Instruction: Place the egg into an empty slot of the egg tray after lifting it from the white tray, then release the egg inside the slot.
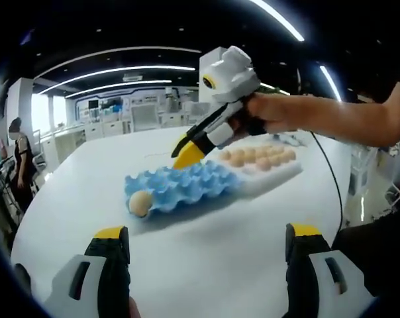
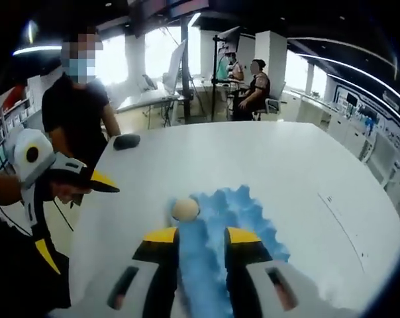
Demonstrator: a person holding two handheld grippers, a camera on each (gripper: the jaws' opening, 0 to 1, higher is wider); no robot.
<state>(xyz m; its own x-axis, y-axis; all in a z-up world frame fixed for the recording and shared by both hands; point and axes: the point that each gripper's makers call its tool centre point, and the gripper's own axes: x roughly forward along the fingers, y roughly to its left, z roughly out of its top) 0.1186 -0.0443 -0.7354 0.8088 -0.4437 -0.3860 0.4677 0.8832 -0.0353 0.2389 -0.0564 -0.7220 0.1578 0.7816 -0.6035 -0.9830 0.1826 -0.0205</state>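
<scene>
The right gripper (image 2: pixel 201 240) hovered over the blue egg tray (image 2: pixel 230 228) with its jaws parted and holding nothing. One egg (image 2: pixel 185 209) sat in the tray's end slot. The left gripper (image 1: pixel 206 233) hung over the table (image 1: pixel 206 258), its jaws spread wide and bare. More eggs (image 1: pixel 259 156) lay in the white tray (image 1: pixel 279 175).

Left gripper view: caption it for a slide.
Right gripper hovers over the blue egg tray holding one egg; white tray of eggs beyond.
</scene>
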